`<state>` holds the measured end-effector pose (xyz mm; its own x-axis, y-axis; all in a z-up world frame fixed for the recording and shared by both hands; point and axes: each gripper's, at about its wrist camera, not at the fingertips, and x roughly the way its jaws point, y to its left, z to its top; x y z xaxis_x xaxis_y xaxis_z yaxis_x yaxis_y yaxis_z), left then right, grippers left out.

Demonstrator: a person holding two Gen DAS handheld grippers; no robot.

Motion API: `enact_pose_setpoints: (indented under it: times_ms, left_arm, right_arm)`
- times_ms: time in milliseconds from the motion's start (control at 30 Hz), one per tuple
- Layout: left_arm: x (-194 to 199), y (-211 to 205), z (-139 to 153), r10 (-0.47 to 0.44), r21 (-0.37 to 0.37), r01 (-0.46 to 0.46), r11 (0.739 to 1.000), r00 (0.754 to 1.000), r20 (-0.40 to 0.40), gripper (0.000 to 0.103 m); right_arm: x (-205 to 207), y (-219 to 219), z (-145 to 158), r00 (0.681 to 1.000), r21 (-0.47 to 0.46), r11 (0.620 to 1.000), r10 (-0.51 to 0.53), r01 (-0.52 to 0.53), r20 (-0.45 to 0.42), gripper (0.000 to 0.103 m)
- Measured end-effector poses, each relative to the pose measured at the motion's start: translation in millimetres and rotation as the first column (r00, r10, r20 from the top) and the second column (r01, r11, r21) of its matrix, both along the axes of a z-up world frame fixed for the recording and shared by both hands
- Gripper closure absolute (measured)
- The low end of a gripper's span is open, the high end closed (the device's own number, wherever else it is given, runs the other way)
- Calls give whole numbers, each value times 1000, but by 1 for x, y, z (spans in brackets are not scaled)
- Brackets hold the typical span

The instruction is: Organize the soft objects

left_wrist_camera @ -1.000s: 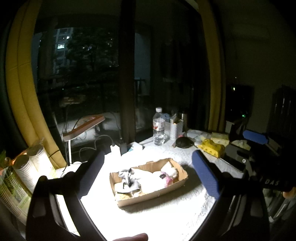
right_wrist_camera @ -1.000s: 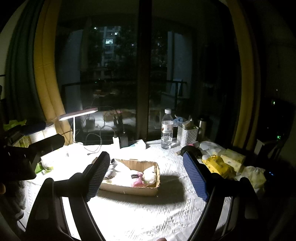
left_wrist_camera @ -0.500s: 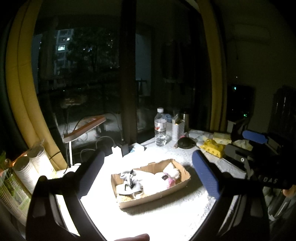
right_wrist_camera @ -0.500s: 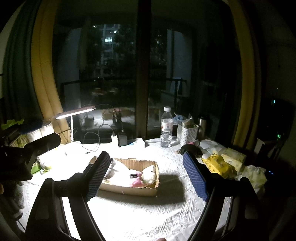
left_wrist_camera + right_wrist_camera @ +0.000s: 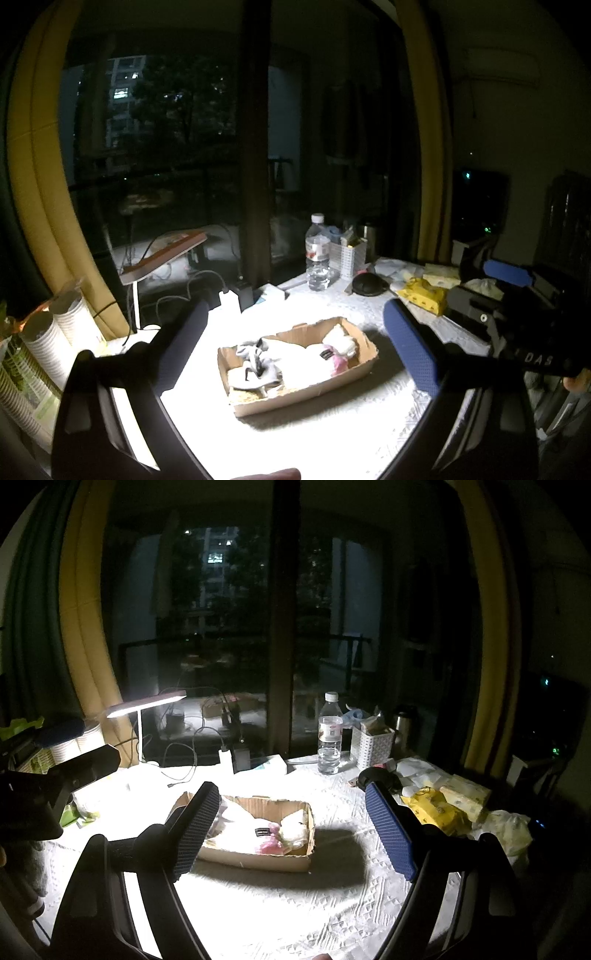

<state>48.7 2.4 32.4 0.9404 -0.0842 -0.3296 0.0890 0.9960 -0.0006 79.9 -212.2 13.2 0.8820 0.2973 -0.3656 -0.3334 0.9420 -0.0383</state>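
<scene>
From your left wrist camera, your left gripper hangs above the table with its fingers spread wide and nothing between them. Framed in the gap sits the cardboard box, lying on the white cloth under bright lamp light. Inside it you can see a grey sock at the left end, white soft items in the middle and a pink piece toward the right end. Your right gripper shows at the right edge, off to the side of the box. Behind the box stand a water bottle and a yellow pack.

From your right wrist camera, your right gripper is likewise released, fingers wide apart and holding nothing. The cardboard box lies partly behind the left finger, with the white soft items and pink piece inside. The desk lamp shines at the left, the water bottle beyond.
</scene>
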Motion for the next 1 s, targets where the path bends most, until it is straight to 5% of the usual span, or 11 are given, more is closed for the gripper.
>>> enact_pose_setpoints:
  times_ms: [1000]
  left_arm:
    - [3, -3, -1, -1, -1, 1, 1000, 1000, -10, 6]
  right_arm:
    - [2, -3, -2, 1000, 1, 1000, -1, 1, -4, 19]
